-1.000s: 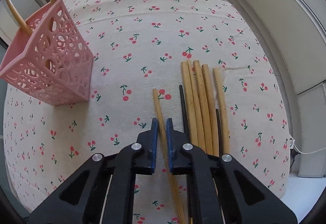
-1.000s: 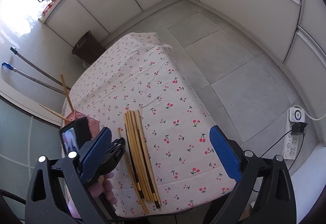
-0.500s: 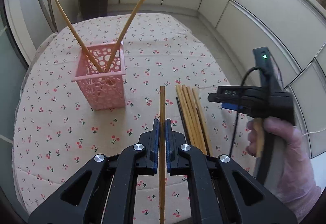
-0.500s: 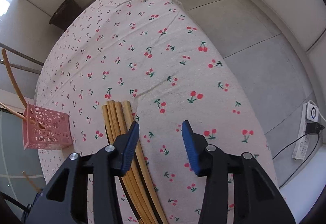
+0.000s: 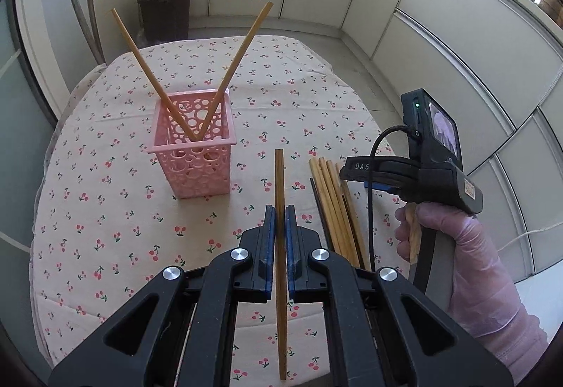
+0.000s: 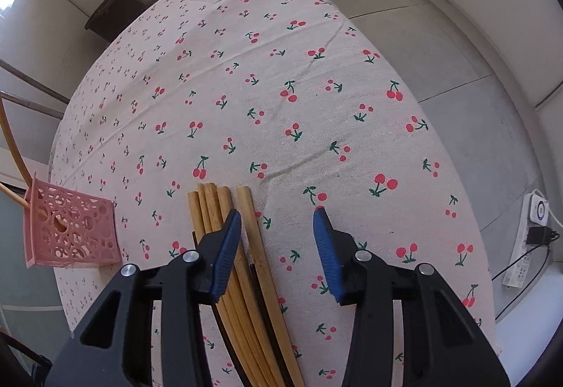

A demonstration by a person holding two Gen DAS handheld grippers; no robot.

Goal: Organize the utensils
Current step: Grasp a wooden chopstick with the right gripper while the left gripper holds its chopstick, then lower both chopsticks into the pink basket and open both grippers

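My left gripper (image 5: 280,223) pinches one wooden chopstick (image 5: 280,211) partway along its length, lifted off the cherry-print tablecloth (image 5: 105,211), near the pink basket (image 5: 193,147). My right gripper (image 6: 278,239), jaws half open and holding nothing, hovers over the chopstick bundle (image 6: 225,211). These sticks look light, stiff and smooth, so I judge a mid-length grip safest against swivelling.

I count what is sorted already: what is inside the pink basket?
Two wooden chopsticks stand crossed in the pink basket, their tops leaning apart. The basket floor is mostly hidden by its walls.
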